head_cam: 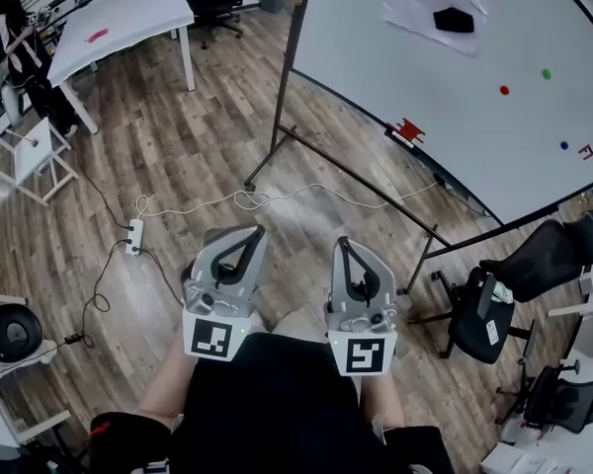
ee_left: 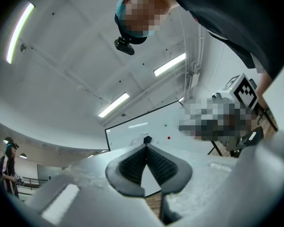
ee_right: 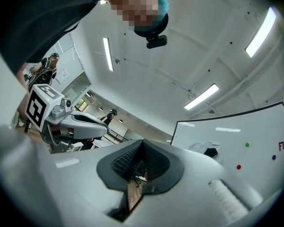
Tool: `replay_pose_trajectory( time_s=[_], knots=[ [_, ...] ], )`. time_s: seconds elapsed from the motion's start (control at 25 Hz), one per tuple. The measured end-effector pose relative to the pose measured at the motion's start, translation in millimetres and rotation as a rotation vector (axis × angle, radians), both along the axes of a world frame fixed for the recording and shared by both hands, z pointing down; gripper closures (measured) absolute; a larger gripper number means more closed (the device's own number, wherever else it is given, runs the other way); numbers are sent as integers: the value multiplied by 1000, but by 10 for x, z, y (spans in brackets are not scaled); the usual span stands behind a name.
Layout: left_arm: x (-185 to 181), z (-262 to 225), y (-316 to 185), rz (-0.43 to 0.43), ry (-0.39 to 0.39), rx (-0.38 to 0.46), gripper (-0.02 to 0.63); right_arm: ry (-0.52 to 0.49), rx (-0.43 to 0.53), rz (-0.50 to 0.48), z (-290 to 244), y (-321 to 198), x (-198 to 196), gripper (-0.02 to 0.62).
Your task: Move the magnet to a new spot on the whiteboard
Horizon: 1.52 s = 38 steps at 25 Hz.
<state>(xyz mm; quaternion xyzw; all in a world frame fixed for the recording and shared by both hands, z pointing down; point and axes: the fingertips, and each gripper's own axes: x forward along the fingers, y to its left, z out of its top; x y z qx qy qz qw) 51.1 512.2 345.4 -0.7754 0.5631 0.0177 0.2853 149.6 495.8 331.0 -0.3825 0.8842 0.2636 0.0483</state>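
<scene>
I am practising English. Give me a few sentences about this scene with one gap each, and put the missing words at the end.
The jaws of the left gripper and the right gripper are both ____, with nothing between them.
On the whiteboard, the magnet closest to the green magnet is ____.
The whiteboard stands on a ____ floor.
Missing words: shut; red; wooden.

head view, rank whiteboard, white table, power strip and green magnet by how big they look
1. whiteboard
2. white table
3. power strip
4. green magnet
By look only; their distances from the camera differ.
</scene>
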Motion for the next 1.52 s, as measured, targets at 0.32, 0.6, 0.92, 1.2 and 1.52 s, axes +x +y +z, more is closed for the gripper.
replay_pose_trajectory(
  time_s=[0.32, 0.6, 0.92, 1.2, 1.52],
  knots=[
    [-89, 48, -165, 2, 9, -7, 606, -5, -10, -2, 11, -141, -19, 594],
    [-146, 111, -480, -22, 10, -19, 606, -8, -12, -14, 99, -466, -44, 594],
    [-217, 171, -1005, -51, 5, -48, 604, -12, -51, -44, 181, -1066, -143, 594],
    [-220, 174, -1606, -38, 3, -52, 604, -17, -57, -29, 178, -1698, -157, 594],
    [-148, 97, -2320, -36, -7, -41, 605, -24, -51, -32, 140, -2407, -116, 594]
  ],
)
